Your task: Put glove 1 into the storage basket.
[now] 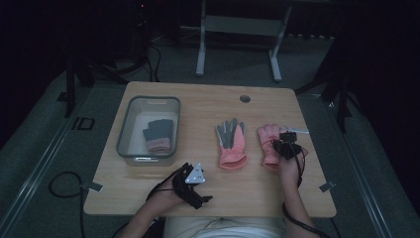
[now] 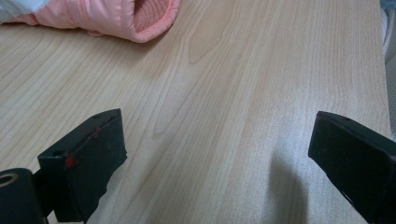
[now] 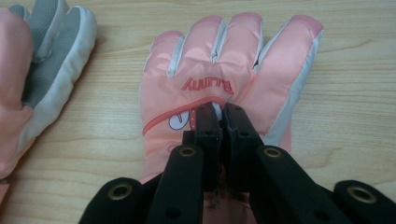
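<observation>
A pink glove (image 1: pixel 270 144) (image 3: pixel 229 70) lies back up on the wooden table, right of centre. My right gripper (image 1: pixel 287 146) (image 3: pixel 223 112) sits on its back with the jaws shut, pinching the fabric just below the printed word. A second pink glove (image 1: pixel 232 144) (image 3: pixel 46 56) lies palm up beside it, showing grey grip pads. My left gripper (image 1: pixel 190 186) (image 2: pixel 217 126) rests near the table's front edge, jaws wide open over bare wood with nothing between them. The left gripper view catches the pink cuff (image 2: pixel 121 18) of a glove farther off.
A grey plastic bin (image 1: pixel 124 144) stands at the table's left with a folded grey and pink glove (image 1: pixel 159 135) inside. A round cable hole (image 1: pixel 244 98) is near the far edge. A metal frame (image 1: pixel 237 29) stands on the floor beyond the table.
</observation>
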Demonstrator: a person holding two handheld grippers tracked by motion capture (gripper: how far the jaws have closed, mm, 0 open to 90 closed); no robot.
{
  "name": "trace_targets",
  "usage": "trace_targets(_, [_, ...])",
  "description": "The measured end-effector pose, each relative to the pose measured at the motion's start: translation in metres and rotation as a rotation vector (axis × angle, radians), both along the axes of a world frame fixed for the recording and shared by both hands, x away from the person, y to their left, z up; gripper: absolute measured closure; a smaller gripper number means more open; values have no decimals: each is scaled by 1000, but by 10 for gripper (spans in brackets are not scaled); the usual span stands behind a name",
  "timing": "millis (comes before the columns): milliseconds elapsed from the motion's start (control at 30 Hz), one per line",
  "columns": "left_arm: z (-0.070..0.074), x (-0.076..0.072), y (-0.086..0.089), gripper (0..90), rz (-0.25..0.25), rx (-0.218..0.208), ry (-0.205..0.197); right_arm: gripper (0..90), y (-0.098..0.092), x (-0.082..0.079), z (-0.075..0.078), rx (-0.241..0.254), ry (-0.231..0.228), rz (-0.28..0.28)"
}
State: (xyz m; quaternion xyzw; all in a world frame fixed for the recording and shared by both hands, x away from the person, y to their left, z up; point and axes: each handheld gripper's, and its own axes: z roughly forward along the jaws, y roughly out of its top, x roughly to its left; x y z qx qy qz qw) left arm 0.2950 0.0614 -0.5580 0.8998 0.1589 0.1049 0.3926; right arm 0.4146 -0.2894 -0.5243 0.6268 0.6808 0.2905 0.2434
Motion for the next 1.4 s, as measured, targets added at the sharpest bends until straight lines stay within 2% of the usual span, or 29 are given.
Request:
trace_targets(100, [0,-1,0,37,-2,5,-2,843,0,2,-1,5,0,-2])
trace_targets(267, [0,0,0,37,1,1,0,820,2,6,-1,-19,-2,-1])
trace_targets(400, [0,0,-1,37,-1,1,5,768,1,4,9,-25,-24,17])
trace_targets(500, [0,0,0,37,-2,3,8,710,-2,2,18,-35,-40,75])
trace_targets(533, [0,0,0,37,-3,4,8,688,-3,1,21,-42,-48,109])
trace_targets(600, [0,0,0,37,-3,2,8,668,-5,1,27,-70,-46,158])
trace_targets(700, [0,-1,-1,38,-5,5,4,661,-10,1,32,-67,-52,201])
trace_targets(800, [0,-1,-1,38,-5,7,2,650,-18,2,39,-82,-58,272])
trace_targets(833, [0,-1,-1,38,-5,6,2,646,-20,3,39,-104,-52,288])
trace_targets(867, [0,-1,-1,38,-5,6,2,645,-22,5,39,-130,-39,307])
trace_targets(933, [0,-1,-1,38,-5,9,1,643,-24,6,38,-140,-29,320])
trace_targets(1167, [0,-1,-1,38,-3,6,3,625,-22,10,23,-114,-11,323])
trace_targets(1300, [0,-1,0,38,-3,1,3,625,-17,12,11,-146,13,319])
trace_targets(1333, [0,-1,0,38,-3,0,5,636,-16,12,8,-157,15,320])
trace_targets(1400, [0,-1,0,38,-1,1,4,691,-16,11,4,-143,11,309])
